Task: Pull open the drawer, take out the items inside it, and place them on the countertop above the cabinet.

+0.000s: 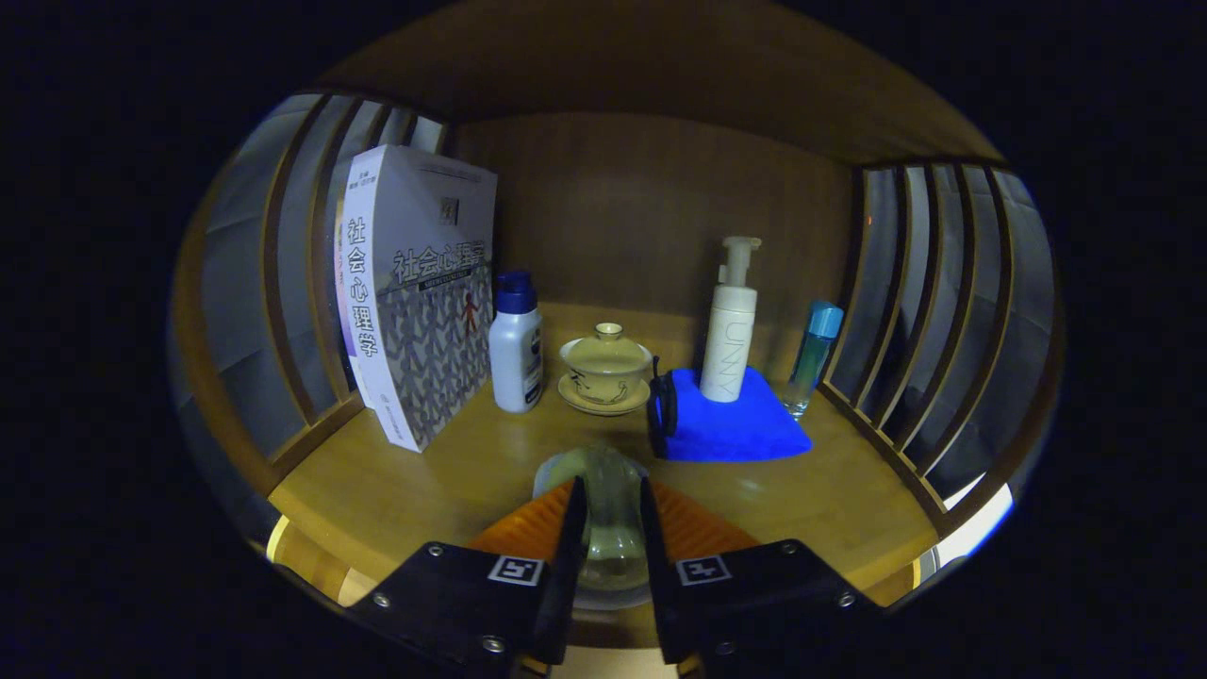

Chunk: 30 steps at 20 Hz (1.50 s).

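Gripper [608, 514] fingers pinch a clear glass [603, 490], upright, just above the countertop [453, 471], short of the cloth [731, 429].

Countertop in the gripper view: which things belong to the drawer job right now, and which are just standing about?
Job:
- gripper, fingers closed on the clear glass item
- countertop, where it goes

Standing about:
- book
- white bottle with blue cap
- lidded teacup on saucer
- pump bottle on blue cloth
- small blue-capped bottle

Bare countertop [453, 471] ahead; beyond it book [420, 292], teacup [605, 368], blue cloth [731, 429].
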Motion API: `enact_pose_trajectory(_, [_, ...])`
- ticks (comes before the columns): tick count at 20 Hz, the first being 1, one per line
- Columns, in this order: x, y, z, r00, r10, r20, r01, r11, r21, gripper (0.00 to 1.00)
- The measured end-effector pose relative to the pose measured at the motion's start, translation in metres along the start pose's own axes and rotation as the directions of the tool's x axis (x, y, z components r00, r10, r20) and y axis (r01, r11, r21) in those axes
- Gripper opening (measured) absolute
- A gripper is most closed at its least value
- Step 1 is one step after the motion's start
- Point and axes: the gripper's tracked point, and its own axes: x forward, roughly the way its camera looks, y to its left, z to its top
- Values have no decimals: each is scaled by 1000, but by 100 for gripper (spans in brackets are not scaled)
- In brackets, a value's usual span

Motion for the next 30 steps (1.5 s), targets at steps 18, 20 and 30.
enact_pose_trajectory(18, [-291, 53, -45, 904, 34, 427, -70, 995, 68, 95])
enact_pose_trajectory(20, [-303, 58, -72, 916, 59, 396, -73, 997, 20, 95])
enact_pose_trajectory(30, [-308, 46, -162, 968, -39, 247, -4, 985, 174, 95])
